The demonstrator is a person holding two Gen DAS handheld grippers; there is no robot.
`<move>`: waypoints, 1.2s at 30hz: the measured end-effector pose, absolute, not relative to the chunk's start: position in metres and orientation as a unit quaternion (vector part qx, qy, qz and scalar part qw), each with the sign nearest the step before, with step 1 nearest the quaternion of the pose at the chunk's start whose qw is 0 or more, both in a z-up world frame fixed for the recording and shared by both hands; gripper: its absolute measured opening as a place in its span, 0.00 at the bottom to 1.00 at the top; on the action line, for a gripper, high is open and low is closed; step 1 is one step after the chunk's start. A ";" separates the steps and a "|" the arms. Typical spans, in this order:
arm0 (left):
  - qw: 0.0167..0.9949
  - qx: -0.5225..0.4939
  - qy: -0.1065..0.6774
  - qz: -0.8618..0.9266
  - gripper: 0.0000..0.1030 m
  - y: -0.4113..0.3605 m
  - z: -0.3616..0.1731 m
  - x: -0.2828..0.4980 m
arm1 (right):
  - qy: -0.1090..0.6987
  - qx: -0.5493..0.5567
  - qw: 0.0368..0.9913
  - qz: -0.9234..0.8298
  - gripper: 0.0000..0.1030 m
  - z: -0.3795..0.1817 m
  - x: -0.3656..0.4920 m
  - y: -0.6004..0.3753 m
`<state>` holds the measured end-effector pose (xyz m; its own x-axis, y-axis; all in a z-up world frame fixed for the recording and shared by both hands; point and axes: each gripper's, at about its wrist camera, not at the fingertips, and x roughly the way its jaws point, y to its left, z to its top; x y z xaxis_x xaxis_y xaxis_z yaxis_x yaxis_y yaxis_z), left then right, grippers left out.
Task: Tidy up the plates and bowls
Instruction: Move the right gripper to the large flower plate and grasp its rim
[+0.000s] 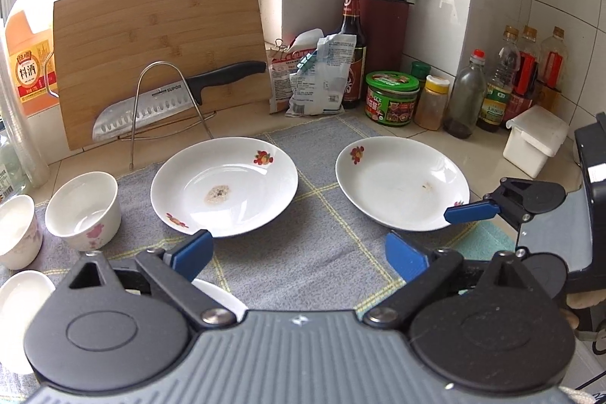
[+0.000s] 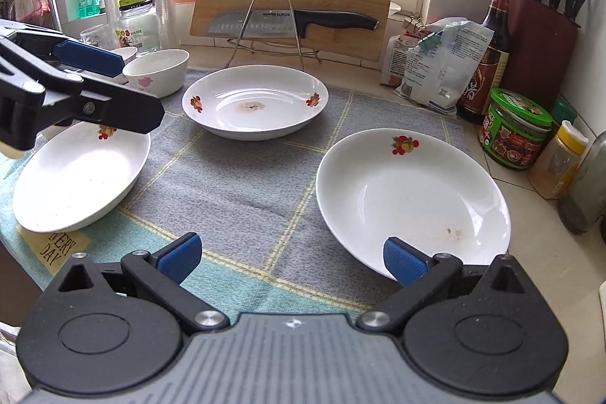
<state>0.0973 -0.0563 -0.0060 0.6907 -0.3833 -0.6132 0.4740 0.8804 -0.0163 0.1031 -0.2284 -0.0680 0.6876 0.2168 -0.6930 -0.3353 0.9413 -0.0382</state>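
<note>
Three white plates with fruit prints lie on a grey checked cloth (image 2: 242,184): a middle plate (image 1: 223,186) (image 2: 255,101), a right plate (image 1: 401,182) (image 2: 413,192) and a left plate (image 2: 81,177). White bowls (image 1: 85,209) (image 2: 159,70) stand at the cloth's left. My left gripper (image 1: 297,252) is open and empty, low over the cloth in front of the middle plate; it also shows at the left of the right wrist view (image 2: 75,63). My right gripper (image 2: 291,254) is open and empty, its right finger over the right plate's near rim.
A bamboo cutting board (image 1: 159,48) leans at the back with a knife (image 1: 170,101) in a wire rack. Sauce bottles, jars (image 1: 392,97), packets (image 1: 314,74), a knife block (image 1: 382,21) and a white box (image 1: 536,139) line the back right. An oil jug (image 1: 28,63) stands back left.
</note>
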 end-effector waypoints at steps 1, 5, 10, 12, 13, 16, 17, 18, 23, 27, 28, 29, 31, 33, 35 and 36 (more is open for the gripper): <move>0.916 0.071 0.317 -0.236 0.94 -0.050 -0.006 0.094 | 0.368 -0.082 0.914 0.148 1.00 -0.068 0.102 -0.222; 0.917 0.074 0.315 -0.232 0.94 -0.027 -0.007 0.085 | 0.374 -0.085 0.912 0.149 1.00 -0.067 0.097 -0.198; 0.917 0.067 0.324 -0.224 0.94 0.004 -0.009 0.077 | 0.380 -0.085 0.909 0.146 1.00 -0.068 0.090 -0.172; 0.917 0.067 0.324 -0.223 0.94 0.015 -0.010 0.073 | 0.382 -0.082 0.909 0.147 1.00 -0.069 0.088 -0.163; 0.917 0.068 0.324 -0.222 0.94 0.022 -0.011 0.070 | 0.384 -0.080 0.908 0.148 1.00 -0.069 0.087 -0.157; 0.918 0.069 0.327 -0.215 0.94 0.039 -0.013 0.063 | 0.390 -0.066 0.906 0.152 1.00 -0.071 0.087 -0.145; 0.918 0.070 0.328 -0.213 0.94 0.046 -0.014 0.061 | 0.392 -0.062 0.905 0.153 1.00 -0.071 0.087 -0.141; 0.917 0.072 0.330 -0.212 0.94 0.050 -0.015 0.059 | 0.394 -0.059 0.904 0.152 1.00 -0.071 0.086 -0.137; 0.910 0.088 0.347 -0.211 0.94 0.078 -0.024 0.046 | 0.397 -0.057 0.905 0.144 1.00 -0.071 0.086 -0.120; 0.901 0.091 0.370 -0.208 0.94 0.096 -0.037 0.039 | 0.402 -0.044 0.903 0.143 1.00 -0.071 0.089 -0.111; 0.897 0.094 0.379 -0.210 0.94 0.100 -0.042 0.038 | 0.403 -0.045 0.903 0.143 1.00 -0.071 0.091 -0.109; 0.892 0.098 0.386 -0.212 0.94 0.102 -0.048 0.036 | 0.402 -0.047 0.903 0.141 1.00 -0.070 0.092 -0.106; 0.886 0.106 0.396 -0.218 0.94 0.104 -0.057 0.034 | 0.402 -0.047 0.904 0.140 1.00 -0.069 0.095 -0.101; 0.880 0.111 0.404 -0.224 0.94 0.104 -0.064 0.034 | 0.400 -0.044 0.905 0.140 1.00 -0.067 0.096 -0.097; 0.876 0.114 0.408 -0.231 0.94 0.104 -0.072 0.034 | 0.401 -0.040 0.904 0.141 1.00 -0.066 0.096 -0.093; 0.874 0.115 0.409 -0.235 0.94 0.103 -0.073 0.035 | 0.403 -0.039 0.903 0.142 1.00 -0.066 0.097 -0.092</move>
